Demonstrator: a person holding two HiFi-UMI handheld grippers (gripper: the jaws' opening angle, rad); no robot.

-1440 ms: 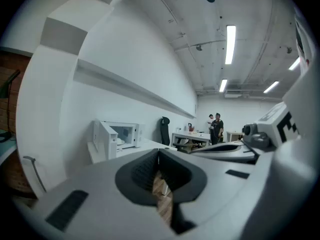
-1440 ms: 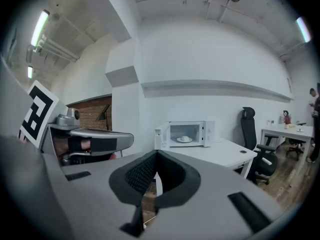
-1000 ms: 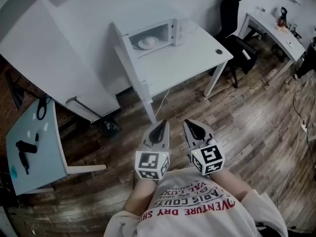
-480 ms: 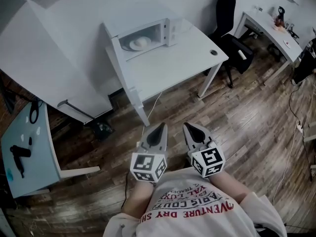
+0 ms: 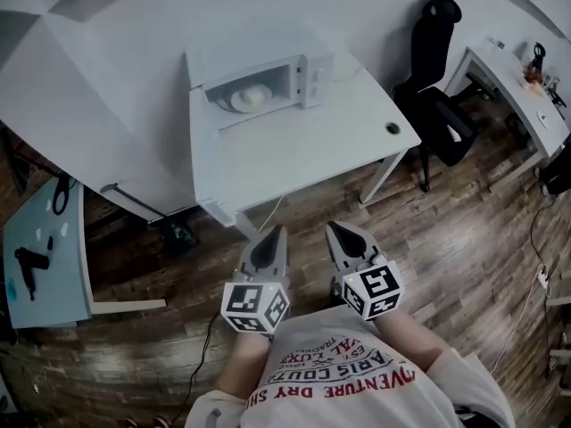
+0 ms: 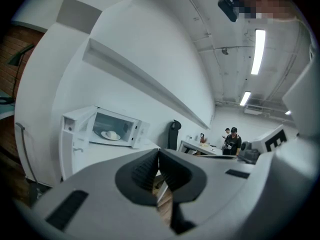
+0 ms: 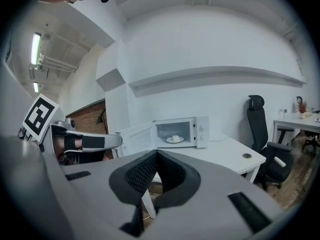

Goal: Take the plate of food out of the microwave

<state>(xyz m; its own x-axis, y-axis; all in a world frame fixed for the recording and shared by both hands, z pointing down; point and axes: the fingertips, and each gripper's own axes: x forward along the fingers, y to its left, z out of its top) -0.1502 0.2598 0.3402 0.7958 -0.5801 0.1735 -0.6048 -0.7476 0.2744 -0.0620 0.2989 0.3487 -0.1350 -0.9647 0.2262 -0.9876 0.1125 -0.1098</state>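
A white microwave (image 5: pixel 268 77) stands at the back of a white table (image 5: pixel 303 150), its door (image 5: pixel 202 64) swung open to the left. Inside it a white plate of pale food (image 5: pixel 244 100) rests; it also shows as the plate (image 6: pixel 111 135) and the plate (image 7: pixel 174 139) in the two gripper views. My left gripper (image 5: pixel 272 236) and right gripper (image 5: pixel 337 230) are held side by side close to my chest, over the wooden floor short of the table's front edge. Both are shut and empty, with pads touching at the left gripper (image 6: pixel 159 156) and the right gripper (image 7: pixel 156 154).
A black office chair (image 5: pixel 437 69) stands right of the table, with a second white desk (image 5: pixel 522 87) beyond it. A glass side table (image 5: pixel 45 248) with dark tools is at the left. A round cable hole (image 5: pixel 393 128) marks the table's right end. People (image 6: pixel 231 139) stand far off.
The table and microwave have shifted toward the middle of the head view and a little closer. Both grippers stay shut and side by side near my chest.
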